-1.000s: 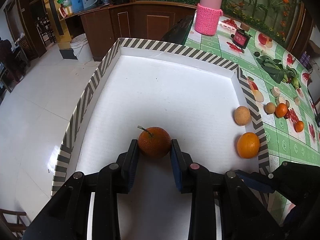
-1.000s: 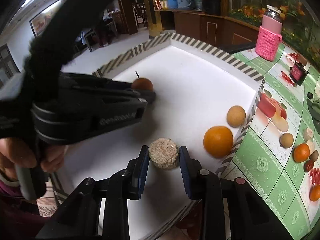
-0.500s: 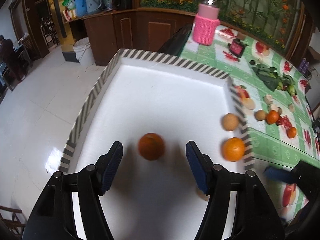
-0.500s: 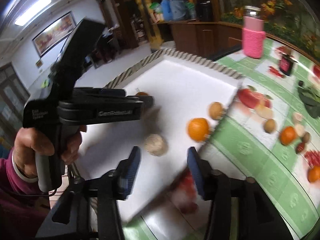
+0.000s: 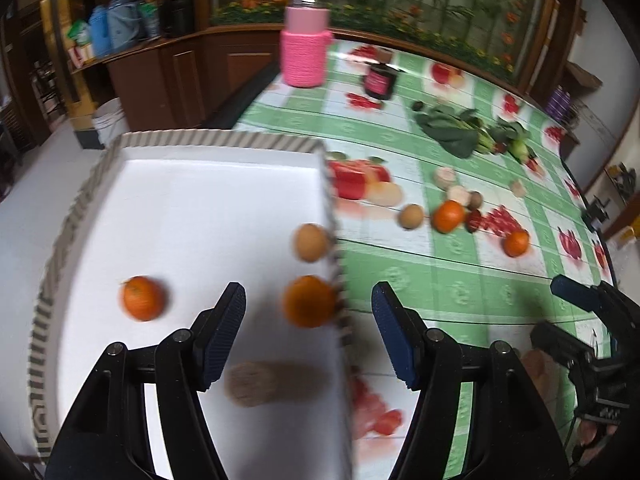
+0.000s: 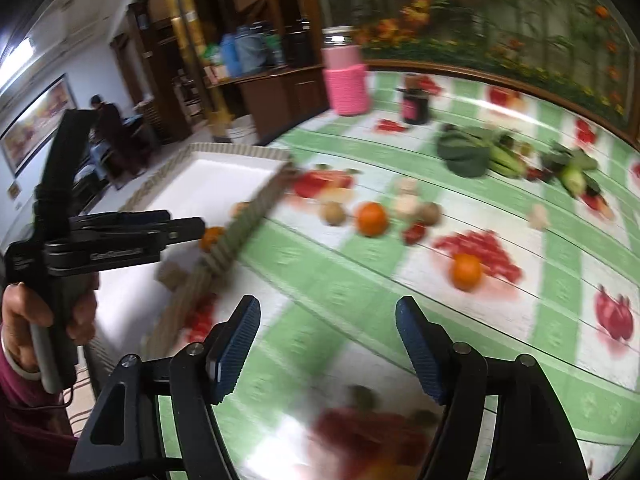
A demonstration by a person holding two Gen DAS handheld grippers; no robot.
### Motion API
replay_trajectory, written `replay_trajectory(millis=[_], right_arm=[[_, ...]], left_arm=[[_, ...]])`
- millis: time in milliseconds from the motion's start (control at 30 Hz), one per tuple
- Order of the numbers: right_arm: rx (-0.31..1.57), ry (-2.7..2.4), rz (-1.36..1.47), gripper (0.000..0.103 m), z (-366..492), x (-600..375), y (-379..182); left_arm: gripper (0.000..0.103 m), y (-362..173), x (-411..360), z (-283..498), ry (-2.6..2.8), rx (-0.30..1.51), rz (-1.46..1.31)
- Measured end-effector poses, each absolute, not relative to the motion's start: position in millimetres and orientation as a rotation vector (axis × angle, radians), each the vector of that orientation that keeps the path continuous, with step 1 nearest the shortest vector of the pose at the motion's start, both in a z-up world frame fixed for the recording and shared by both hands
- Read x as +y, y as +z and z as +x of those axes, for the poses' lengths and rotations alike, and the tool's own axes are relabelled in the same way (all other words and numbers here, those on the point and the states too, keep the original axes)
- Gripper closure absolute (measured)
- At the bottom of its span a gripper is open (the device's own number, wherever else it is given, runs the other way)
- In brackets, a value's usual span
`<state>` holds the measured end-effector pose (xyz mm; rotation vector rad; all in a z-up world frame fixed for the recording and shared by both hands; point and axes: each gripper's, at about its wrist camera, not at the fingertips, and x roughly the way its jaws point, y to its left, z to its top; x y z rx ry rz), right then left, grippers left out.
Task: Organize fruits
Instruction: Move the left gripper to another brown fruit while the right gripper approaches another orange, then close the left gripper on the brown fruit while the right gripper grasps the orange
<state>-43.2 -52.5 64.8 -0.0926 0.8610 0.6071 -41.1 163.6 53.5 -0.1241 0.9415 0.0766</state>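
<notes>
Having released their fruits, both tongs (image 5: 308, 336) (image 6: 327, 348) now gape, seemingly empty

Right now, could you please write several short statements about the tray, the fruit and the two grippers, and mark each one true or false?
1. The left gripper is clamped on an orange. False: its jaws stand open, and nothing is between the pads.
2. Four items lie in the white tray. True.
3. The right gripper is empty and open. True.
4. The pink jar stands inside the tray. False: it stands on the green tablecloth beyond the tray.
5. Two oranges still lie on the tablecloth. True.
</notes>
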Motion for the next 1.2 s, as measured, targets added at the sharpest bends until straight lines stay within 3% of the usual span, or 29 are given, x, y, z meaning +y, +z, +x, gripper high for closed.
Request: replay_trajectory(millis=[333, 600, 700, 767, 833, 1100, 1167, 1200], right_arm=[[0.864, 0.501, -0.07, 0.032, -15, -103, 52], [0.903, 0.484, -0.083, 0.04, 26, -99, 37], [0.916, 0.484, -0.096, 0.05, 38, -94, 29], [0.94, 0.491, -0.098, 0.064, 45, -90, 23], [0.955, 0.494, -0.118, 0.071, 49, -85, 16], [0.929, 0.51, -0.116, 0.072, 46, -88, 14], [0.929, 0.515, -0.112, 0.072, 45, -88, 15], [0.929, 0.517, -0.113, 0.072, 45, -89, 15]], left_arm=[[0.038, 46, 119, -5, -0.032, 0.985, -0.049], [0.038, 44, 112, 26, -0.099, 1.02, 0.0], [0.038, 38, 111, 34, -0.108, 1.021, 0.017], [0.038, 32, 111, 41, -0.115, 1.032, 0.018], [0.039, 26, 109, 47, -0.121, 1.046, 0.027], [0.039, 21, 99, 61, -0.165, 1.048, 0.08], [0.045, 17, 93, 63, -0.179, 1.061, 0.107], [0.06, 15, 91, 64, -0.184, 1.071, 0.12]])
